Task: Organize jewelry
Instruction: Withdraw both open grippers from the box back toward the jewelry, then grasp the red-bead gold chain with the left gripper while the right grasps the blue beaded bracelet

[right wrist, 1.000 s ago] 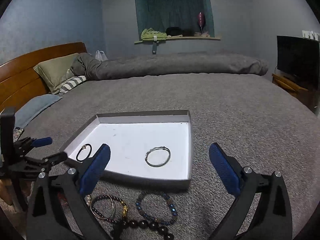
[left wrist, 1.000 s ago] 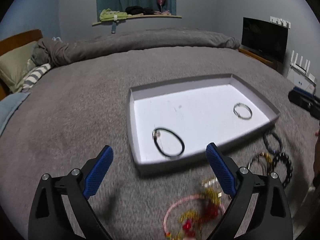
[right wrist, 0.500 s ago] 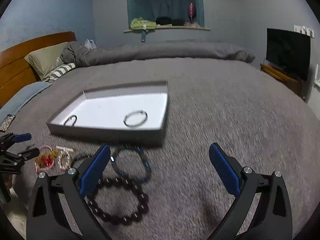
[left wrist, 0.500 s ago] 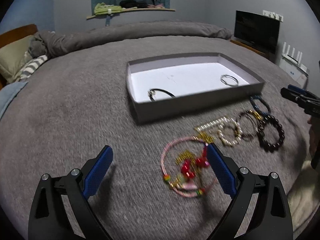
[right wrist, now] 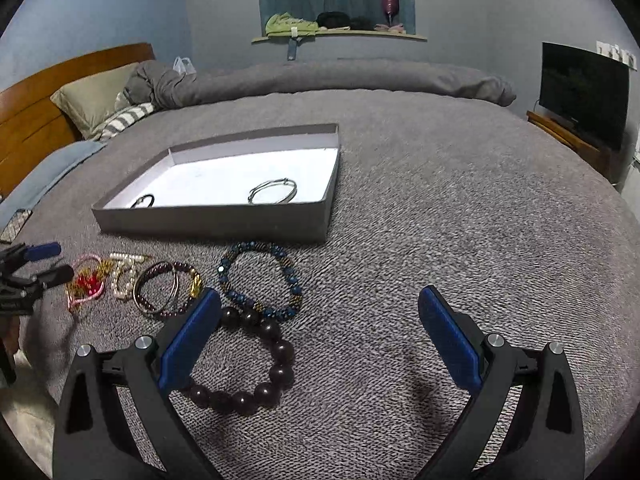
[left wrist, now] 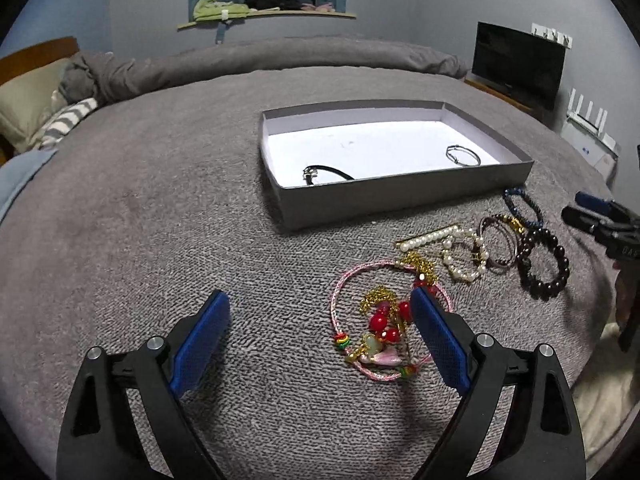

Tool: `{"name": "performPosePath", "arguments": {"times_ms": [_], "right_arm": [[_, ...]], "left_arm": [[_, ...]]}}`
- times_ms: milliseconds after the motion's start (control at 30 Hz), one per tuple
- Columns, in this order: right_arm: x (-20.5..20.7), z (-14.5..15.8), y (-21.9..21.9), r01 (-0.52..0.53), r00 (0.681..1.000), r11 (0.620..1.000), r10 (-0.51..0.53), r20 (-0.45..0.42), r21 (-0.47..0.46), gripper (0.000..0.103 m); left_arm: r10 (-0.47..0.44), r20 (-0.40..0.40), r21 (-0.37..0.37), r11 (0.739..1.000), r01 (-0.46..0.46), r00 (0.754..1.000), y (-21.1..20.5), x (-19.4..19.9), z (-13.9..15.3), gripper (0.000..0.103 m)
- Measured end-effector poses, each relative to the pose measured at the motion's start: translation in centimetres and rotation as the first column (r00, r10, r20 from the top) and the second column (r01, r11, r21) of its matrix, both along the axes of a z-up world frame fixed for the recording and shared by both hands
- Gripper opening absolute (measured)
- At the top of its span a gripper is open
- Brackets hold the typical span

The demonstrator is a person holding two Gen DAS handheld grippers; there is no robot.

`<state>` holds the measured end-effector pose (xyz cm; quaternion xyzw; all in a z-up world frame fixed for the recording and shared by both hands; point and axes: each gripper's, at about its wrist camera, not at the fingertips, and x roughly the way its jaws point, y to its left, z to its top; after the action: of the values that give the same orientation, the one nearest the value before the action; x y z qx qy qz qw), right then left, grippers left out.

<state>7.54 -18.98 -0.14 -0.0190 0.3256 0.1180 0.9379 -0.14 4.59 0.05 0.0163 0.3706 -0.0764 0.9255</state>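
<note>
Jewelry lies in a loose row on the grey knitted bedspread (left wrist: 140,220), along its near edge, in front of a shallow grey cardboard tray with a white floor (left wrist: 400,196). Two pieces already sit inside the tray: a thin black cord bracelet (left wrist: 326,172) near its left end and a slim silver bangle (right wrist: 273,191) toward its right.

Starting at the left of the row, the left gripper (left wrist: 318,332) hangs released, jaws wide, with its right pad over the edge of a pink cord necklace with red beads and gold chain (left wrist: 380,320). This piece looks light, limp and prone to tangling; pinching the bunched beads and charms at its middle should lift it whole, though the cord will dangle. Next come a white pearl strand bracelet (left wrist: 460,252), a thin dark-bead and metal bangle set (right wrist: 168,288), a blue and gold beaded bracelet (right wrist: 260,280) and a chunky dark round-bead bracelet (right wrist: 248,364).

At the right end, the right gripper (right wrist: 320,332) is also released and holds nothing, its left pad just beside the chunky bracelet. Those large beads look smooth and likely to roll, so closing across one side of the loop seems safest.
</note>
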Motion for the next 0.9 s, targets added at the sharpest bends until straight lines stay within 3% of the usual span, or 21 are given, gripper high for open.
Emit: {"name": "performPosePath", "arguments": {"times_ms": [167,300,467,633,700,833,900], "right_arm": [[-0.2,-0.1,0.6,-0.026,1.0,1.0,0.026,-0.005,-0.01,0.087],[-0.3,0.0,1.1,-0.049,0.999,0.999,0.049,-0.003,-0.011,0.087],[-0.4,-0.2,1.7,-0.069,0.998,0.997,0.068,-0.01,-0.03,0.086],[-0.4,-0.4,1.8,-0.077,0.997,0.996,0.076,-0.021,-0.037,0.085],[-0.4,-0.3,1.7,-0.076,0.997,0.997,0.075,-0.025,-0.031,0.083],[-0.2,-0.5,1.6,-0.073,0.997,0.997,0.072,-0.037,-0.021,0.079],[0.2,-0.5,1.5,-0.068,0.997,0.998,0.067,-0.041,-0.016,0.071]], "left_arm": [[-0.034,0.018,-0.005,0.999,0.034,0.999,-0.5,-0.2,0.4,0.09],[-0.123,0.043,-0.004,0.992,0.123,0.992,-2.0,-1.0,1.0,0.072],[-0.198,0.008,0.021,0.98,0.198,0.98,-3.4,-1.1,0.4,0.053],[-0.194,-0.035,0.038,0.98,0.195,0.98,-3.6,-0.6,-0.6,0.046],[-0.186,-0.049,0.04,0.981,0.188,0.981,-3.6,-0.5,-0.8,0.03],[-0.189,-0.04,0.044,0.981,0.19,0.981,-3.5,-0.7,-0.7,0.021],[-0.19,-0.033,0.068,0.979,0.192,0.981,-3.7,-0.9,-0.6,0.014]]}}
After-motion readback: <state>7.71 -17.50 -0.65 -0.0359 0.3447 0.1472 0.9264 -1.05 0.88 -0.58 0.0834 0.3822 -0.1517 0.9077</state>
